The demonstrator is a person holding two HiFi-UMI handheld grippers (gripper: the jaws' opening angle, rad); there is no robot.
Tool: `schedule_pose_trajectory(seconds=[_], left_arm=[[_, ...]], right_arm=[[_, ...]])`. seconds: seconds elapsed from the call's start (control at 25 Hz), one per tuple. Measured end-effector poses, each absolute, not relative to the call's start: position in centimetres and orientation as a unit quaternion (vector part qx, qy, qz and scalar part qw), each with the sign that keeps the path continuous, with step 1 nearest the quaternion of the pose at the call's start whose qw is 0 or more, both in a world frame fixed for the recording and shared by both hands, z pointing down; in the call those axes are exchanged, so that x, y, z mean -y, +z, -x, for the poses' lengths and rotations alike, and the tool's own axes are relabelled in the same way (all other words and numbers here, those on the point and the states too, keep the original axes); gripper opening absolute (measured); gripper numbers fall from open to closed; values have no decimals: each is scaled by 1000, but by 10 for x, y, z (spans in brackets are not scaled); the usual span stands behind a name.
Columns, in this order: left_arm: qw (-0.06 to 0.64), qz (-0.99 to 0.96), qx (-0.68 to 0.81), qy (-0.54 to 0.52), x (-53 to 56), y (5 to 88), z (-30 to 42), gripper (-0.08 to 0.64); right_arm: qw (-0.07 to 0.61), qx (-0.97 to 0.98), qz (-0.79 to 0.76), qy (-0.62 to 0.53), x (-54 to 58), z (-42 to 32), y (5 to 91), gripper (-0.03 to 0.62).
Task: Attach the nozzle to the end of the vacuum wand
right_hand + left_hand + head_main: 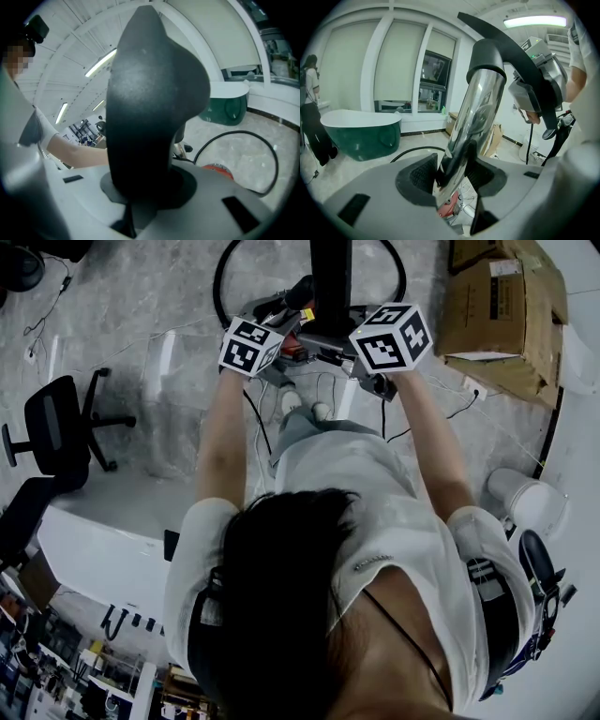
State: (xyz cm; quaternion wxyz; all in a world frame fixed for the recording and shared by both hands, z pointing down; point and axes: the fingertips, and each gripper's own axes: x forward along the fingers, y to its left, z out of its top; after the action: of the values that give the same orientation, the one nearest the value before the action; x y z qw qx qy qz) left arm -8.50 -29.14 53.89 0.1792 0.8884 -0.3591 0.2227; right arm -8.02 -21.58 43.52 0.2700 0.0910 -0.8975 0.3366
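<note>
Vacuum wand [480,103] between the jaws of the left gripper [452,176], slanting up and right. Nozzle [150,93] at its upper end, between the jaws of the right gripper [140,187]. On the floor: office chair [56,427] left, cardboard boxes [502,315] far right.

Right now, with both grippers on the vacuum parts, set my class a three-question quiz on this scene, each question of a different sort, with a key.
1. True or false: the left gripper is shut on the chrome vacuum wand.
2. Multiple choice: what does the right gripper grip? A) a sponge B) the black nozzle C) a bottle
3. Fill in: the bathtub on the floor behind the wand is ___ in colour.
Key: 1 true; 2 B; 3 green.
</note>
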Motion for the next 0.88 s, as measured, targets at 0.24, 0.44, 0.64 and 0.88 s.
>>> schedule_pose_trajectory(seconds=[0.24,0.44,0.64,0.88], left_arm=[[179,-889,356,224,293,539,84,179],[182,-890,355,219,295,540,81,181],[184,-891,353,219,296,538,84,181],[188,-891,356,212,295,536,88,183]], right_arm=[[325,897,-99,281,213,81,439,83],[334,897,-112,266,214,79,442,83],[343,899,-126,241,215,82,444,83],[340,904,-140,217,213,87,447,83]])
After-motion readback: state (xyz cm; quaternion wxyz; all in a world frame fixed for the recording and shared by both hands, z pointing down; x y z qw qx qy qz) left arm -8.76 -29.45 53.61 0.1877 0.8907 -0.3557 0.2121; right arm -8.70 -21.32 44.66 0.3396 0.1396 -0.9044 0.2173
